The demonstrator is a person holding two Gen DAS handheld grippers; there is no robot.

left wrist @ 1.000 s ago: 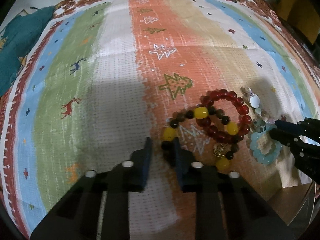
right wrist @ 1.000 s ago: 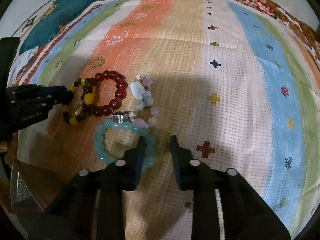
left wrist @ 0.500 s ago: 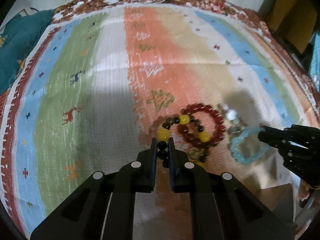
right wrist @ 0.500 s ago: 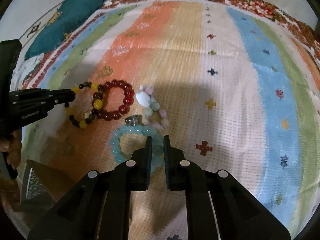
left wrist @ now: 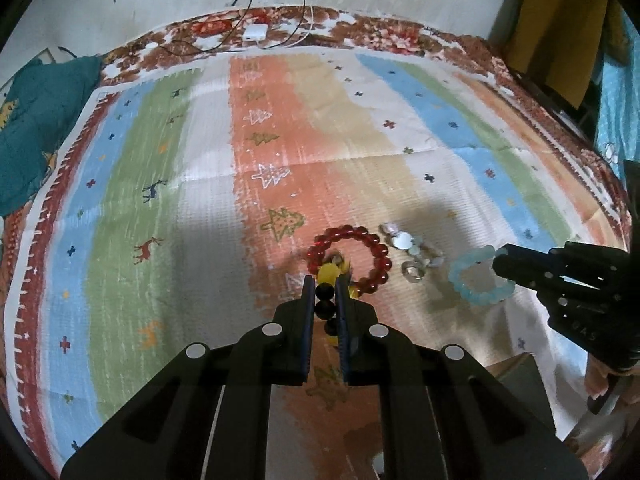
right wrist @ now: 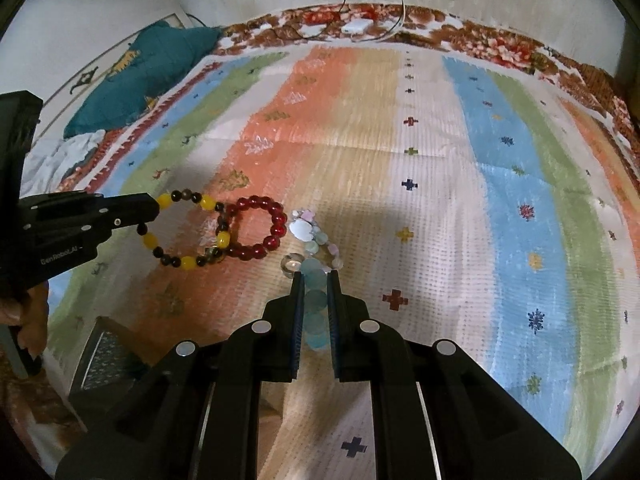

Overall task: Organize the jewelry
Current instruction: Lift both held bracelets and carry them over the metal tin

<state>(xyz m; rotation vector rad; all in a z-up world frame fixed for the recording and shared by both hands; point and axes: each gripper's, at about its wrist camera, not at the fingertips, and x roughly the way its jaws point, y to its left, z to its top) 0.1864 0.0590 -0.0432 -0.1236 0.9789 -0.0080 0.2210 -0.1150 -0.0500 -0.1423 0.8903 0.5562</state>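
Note:
My left gripper is shut on a yellow-and-black bead bracelet and holds it lifted; it also shows hanging in the right wrist view. My right gripper is shut on a pale blue bead bracelet, which shows in the left wrist view too. A red bead bracelet lies on the striped cloth. Beside it lie a pastel stone bracelet and a silver ring.
A teal cloth lies at the far left edge. A white plug with cables sits at the far edge. A patterned box stands at the near edge, by the left gripper's hand.
Both grippers closed on their bracelets and then rose from the cloth, each lifting its bracelet. The yellow-and-black bracelet came off the red one.

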